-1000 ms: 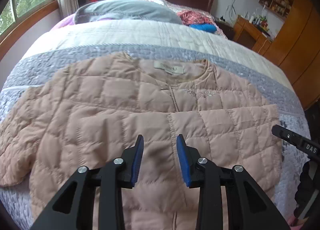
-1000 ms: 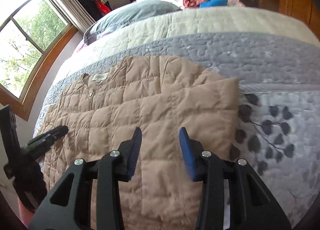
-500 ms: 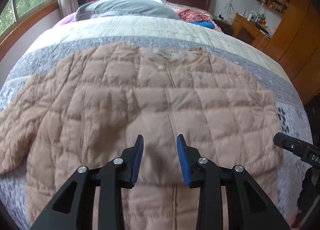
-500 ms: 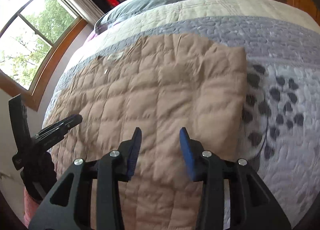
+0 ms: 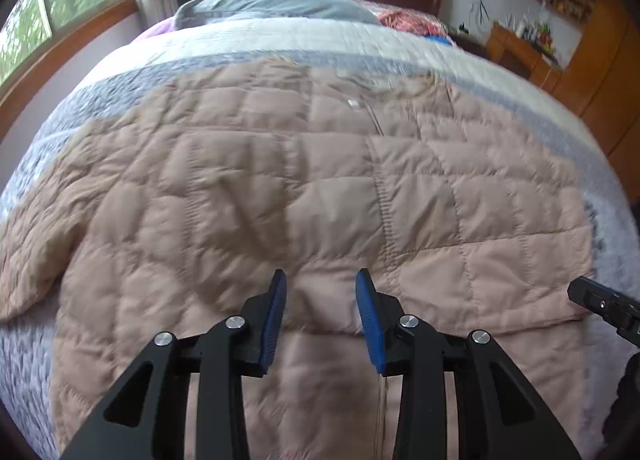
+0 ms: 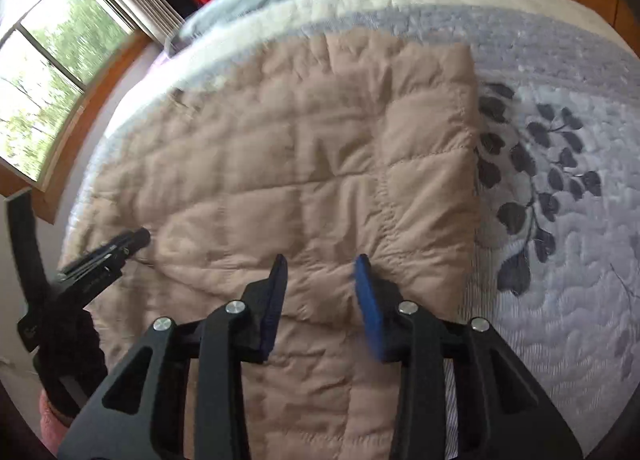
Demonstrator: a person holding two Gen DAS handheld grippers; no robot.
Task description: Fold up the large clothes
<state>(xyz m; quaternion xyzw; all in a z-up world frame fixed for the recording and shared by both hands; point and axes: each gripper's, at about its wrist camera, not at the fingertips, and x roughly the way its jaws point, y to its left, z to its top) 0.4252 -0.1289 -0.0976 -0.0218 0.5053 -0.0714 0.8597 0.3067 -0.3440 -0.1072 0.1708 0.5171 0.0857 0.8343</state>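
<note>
Hovering over the beige quilted jacket (image 5: 312, 188) spread on the bed (image 5: 120, 88), left tongs (image 5: 320, 284) sit w/ blades apart, nothing between; right tongs' tip shows at 3 o'clock. Right wrist view: right tongs (image 6: 320, 272) also apart above jacket's folded flap (image 6: 400, 148), left tongs at 9 o'clock.

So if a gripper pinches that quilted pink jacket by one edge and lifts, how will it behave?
The jacket would likely drape and sag, since it lies rumpled. Its puffy quilting suggests it is light for its size. The smooth shell may slip between the open left gripper's fingers.
</note>
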